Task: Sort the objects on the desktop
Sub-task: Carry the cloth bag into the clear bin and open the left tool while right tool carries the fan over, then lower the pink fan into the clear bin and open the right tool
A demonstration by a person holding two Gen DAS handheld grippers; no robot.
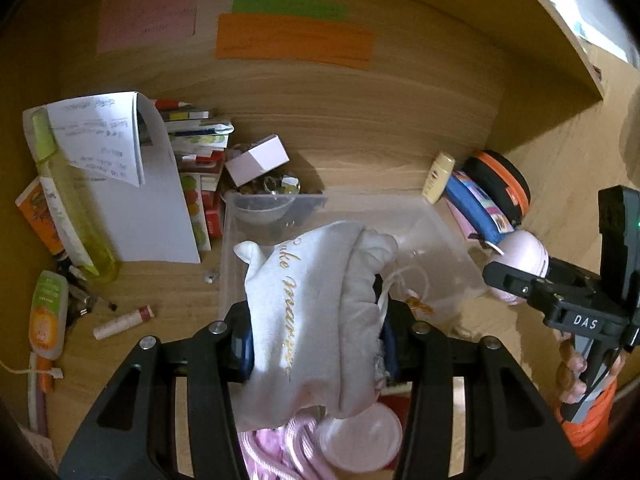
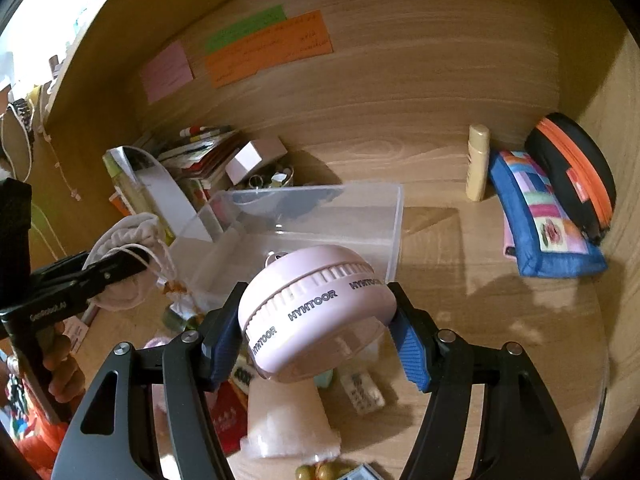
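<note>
My left gripper [image 1: 316, 344] is shut on a white drawstring pouch [image 1: 316, 312] with gold lettering, held above the near edge of a clear plastic bin [image 1: 440, 236]. My right gripper [image 2: 316, 328] is shut on a round pink device [image 2: 316, 312] marked HYNTOOR, held above the desk just in front of the same bin [image 2: 384, 224]. In the left wrist view the pink device [image 1: 524, 256] and right gripper [image 1: 516, 284] hang to the right of the bin. In the right wrist view the pouch [image 2: 128, 260] and left gripper [image 2: 120, 270] are at the left.
A blue patchwork pouch [image 2: 536, 224], a black and orange case [image 2: 576, 176] and a cream tube [image 2: 478, 162] lie at the back right. Papers, booklets and a green bottle [image 1: 68, 196] crowd the left. A lip balm [image 1: 124, 322] and small items lie near the front.
</note>
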